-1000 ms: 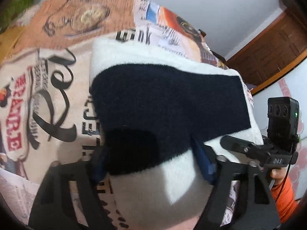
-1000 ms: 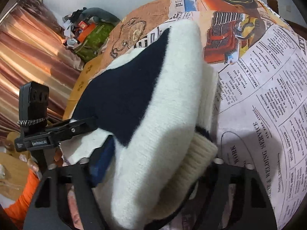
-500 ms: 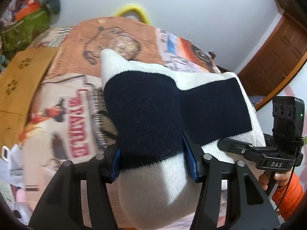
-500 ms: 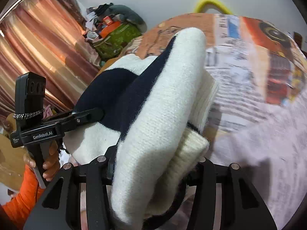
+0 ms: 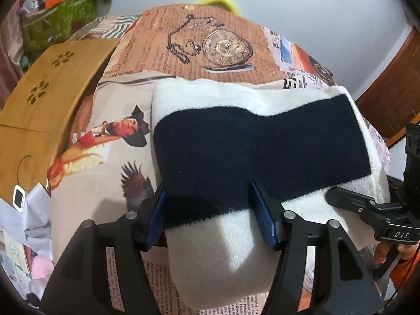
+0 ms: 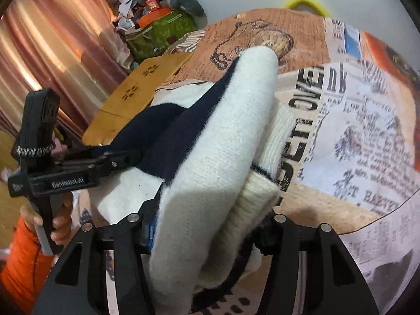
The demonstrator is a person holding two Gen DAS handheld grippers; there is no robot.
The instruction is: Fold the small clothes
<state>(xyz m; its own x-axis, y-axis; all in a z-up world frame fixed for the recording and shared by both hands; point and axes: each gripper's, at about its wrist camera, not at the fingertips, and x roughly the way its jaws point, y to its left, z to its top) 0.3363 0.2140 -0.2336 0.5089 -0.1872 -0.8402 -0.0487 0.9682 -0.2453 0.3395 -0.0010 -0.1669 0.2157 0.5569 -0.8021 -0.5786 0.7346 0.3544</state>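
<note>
A folded cream knit garment with a wide navy band (image 5: 257,144) is held over a bed covered in a newspaper-print sheet (image 5: 105,183). My left gripper (image 5: 210,210) is shut on the garment's near left edge, blue pads pressing both sides. My right gripper (image 6: 207,225) is shut on the garment's thick folded right end (image 6: 223,141), which bulges up between the jaws. Each gripper shows in the other's view: the right one in the left wrist view (image 5: 367,210) and the left one in the right wrist view (image 6: 78,173).
A wooden lap tray (image 5: 47,99) lies on the bed to the left. A green bag with clutter (image 6: 160,31) sits by pink curtains (image 6: 47,42). A yellow hoop (image 5: 218,0) stands behind the bed. A wooden door (image 5: 388,89) is on the right.
Both grippers have lifted the folded garment off the sheet, then brought it back down low over the bed. Their grip on it is unchanged.
</note>
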